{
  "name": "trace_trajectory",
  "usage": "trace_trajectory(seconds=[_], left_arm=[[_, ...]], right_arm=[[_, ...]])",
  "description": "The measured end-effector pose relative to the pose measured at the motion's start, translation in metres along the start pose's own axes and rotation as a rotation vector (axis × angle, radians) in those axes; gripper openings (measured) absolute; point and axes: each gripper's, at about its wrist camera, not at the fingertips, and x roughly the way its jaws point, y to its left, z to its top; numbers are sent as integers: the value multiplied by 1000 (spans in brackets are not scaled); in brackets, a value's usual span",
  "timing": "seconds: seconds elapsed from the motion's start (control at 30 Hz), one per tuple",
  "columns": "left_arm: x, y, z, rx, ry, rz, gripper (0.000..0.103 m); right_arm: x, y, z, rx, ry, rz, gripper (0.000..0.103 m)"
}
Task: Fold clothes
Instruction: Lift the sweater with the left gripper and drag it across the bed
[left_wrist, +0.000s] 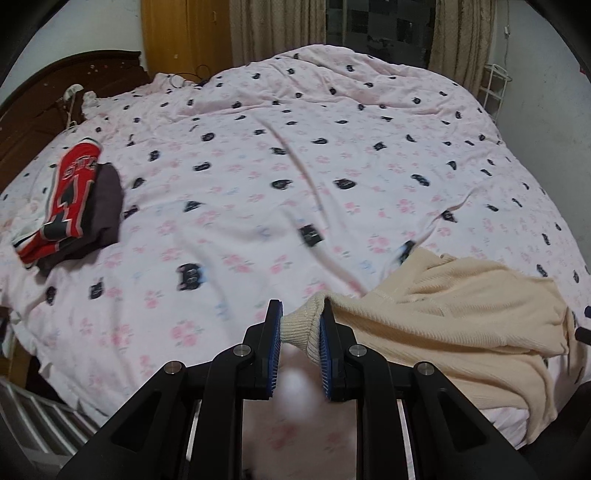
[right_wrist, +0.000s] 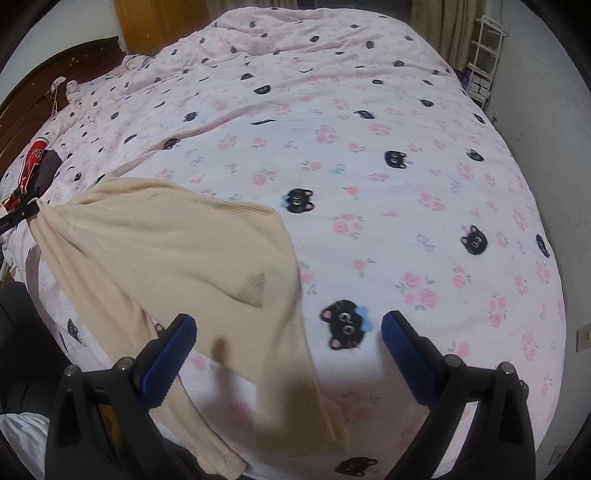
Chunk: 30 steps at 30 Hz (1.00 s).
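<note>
Cream knit sweater (left_wrist: 461, 314) lies on pink quilt (left_wrist: 295, 147) at near edge. Your left gripper (left_wrist: 301, 321) is clamped on its ribbed cuff (left_wrist: 301, 328). Right gripper (right_wrist: 288, 328): jaws wide apart w/ nothing between, over sweater's draped edge. Folded red jersey (left_wrist: 70, 195) far left.

Spread across the bed (left_wrist: 295, 155): folded clothes stack (left_wrist: 70, 206) at left of the left wrist frame, sweater (left_wrist: 461, 317) at lower right, its cuff between the left gripper (left_wrist: 301, 325) fingers. In the right wrist frame, sweater lower left, right gripper (right_wrist: 288, 332) over it.
</note>
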Motion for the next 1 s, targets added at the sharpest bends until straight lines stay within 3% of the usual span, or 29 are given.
trace_trajectory(seconds=[0.2, 0.37, 0.57, 0.8, 0.93, 1.0], left_arm=[[2, 22, -25, 0, 87, 52, 17], [12, 29, -47, -1, 188, 46, 26], [-18, 45, -33, -95, 88, 20, 54], [-37, 42, 14, -30, -24, 83, 55], [-37, 49, 25, -31, -39, 97, 55], [-26, 43, 32, -23, -30, 38, 55]], right_arm=[[2, 11, -3, -6, 4, 16, 101], [2, 10, -5, 11, 9, 27, 101], [3, 3, -8, 40, 14, 39, 102], [3, 1, -10, 54, 11, 51, 102], [1, 1, -14, 55, 7, 54, 102], [3, 0, -17, 60, 13, 58, 102]])
